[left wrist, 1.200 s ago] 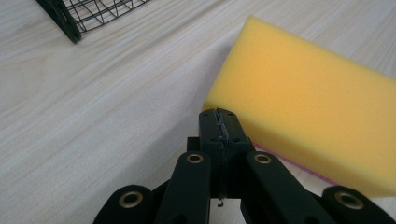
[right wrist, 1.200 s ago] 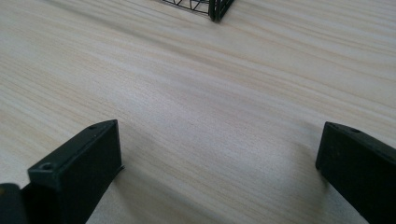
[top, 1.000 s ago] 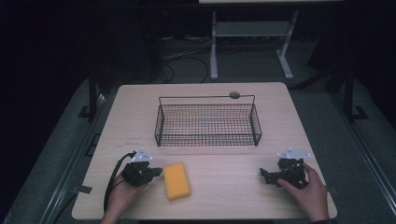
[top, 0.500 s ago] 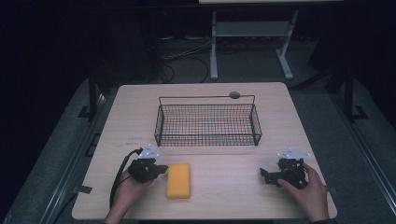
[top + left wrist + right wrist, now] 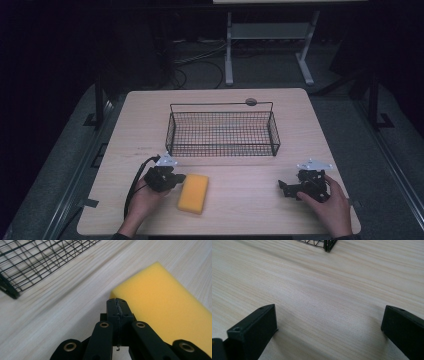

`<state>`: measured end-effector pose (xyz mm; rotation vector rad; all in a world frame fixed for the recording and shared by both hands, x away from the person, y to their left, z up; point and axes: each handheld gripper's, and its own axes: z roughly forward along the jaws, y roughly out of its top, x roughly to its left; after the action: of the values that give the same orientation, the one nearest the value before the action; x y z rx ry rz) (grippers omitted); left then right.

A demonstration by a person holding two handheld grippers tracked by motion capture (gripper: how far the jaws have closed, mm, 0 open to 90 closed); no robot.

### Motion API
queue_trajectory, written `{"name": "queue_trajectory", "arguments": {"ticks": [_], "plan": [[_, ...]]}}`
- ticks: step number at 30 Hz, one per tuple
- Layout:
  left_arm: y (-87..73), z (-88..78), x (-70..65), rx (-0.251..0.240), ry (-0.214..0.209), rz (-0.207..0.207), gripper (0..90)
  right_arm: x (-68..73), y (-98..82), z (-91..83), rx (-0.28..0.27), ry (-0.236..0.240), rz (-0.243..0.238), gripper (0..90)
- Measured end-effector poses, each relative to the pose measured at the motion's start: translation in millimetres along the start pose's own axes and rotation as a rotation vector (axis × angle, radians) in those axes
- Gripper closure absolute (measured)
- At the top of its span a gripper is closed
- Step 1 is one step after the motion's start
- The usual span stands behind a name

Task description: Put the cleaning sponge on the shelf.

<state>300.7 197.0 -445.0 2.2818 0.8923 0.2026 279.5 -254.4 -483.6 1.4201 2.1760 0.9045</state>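
A yellow sponge lies flat on the wooden table near its front edge, left of centre. My left gripper sits just left of the sponge, its jaws pressed together and empty, with their tip at the sponge's near corner. In the left gripper view the shut gripper points at the sponge. My right gripper rests low at the front right, jaws spread wide. Between its two black fingers in the right gripper view there is only bare table.
A black wire basket stands in the middle of the table, behind both grippers; its corners show as the basket and the basket. A small grey disc lies behind it. A white frame and cables are on the floor beyond.
My left gripper has moved forward and right along the sponge's left side, up to its near corner. The right gripper and the sponge have not moved.
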Motion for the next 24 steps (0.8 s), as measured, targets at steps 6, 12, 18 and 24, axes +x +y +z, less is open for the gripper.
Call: {"name": "queue_trajectory", "arguments": {"ticks": [6,12,18,24], "plan": [[4.7,3.4,-1.4,0.0,-0.006,0.009,89.7,0.1,0.0,0.0,0.0,0.0,0.001,0.0],[11.0,8.0,-4.3,-0.001,-0.016,0.018,89.7,0.0,0.0,0.0,0.0,0.0,0.0,0.0],[16.6,13.9,-7.3,0.003,-0.027,0.028,89.6,0.0,0.0,0.0,0.0,0.0,0.001,0.0],[22.7,19.2,-11.2,0.006,-0.04,0.04,89.7,-0.1,0.0,0.0,0.0,0.0,0.0,0.0]]}}
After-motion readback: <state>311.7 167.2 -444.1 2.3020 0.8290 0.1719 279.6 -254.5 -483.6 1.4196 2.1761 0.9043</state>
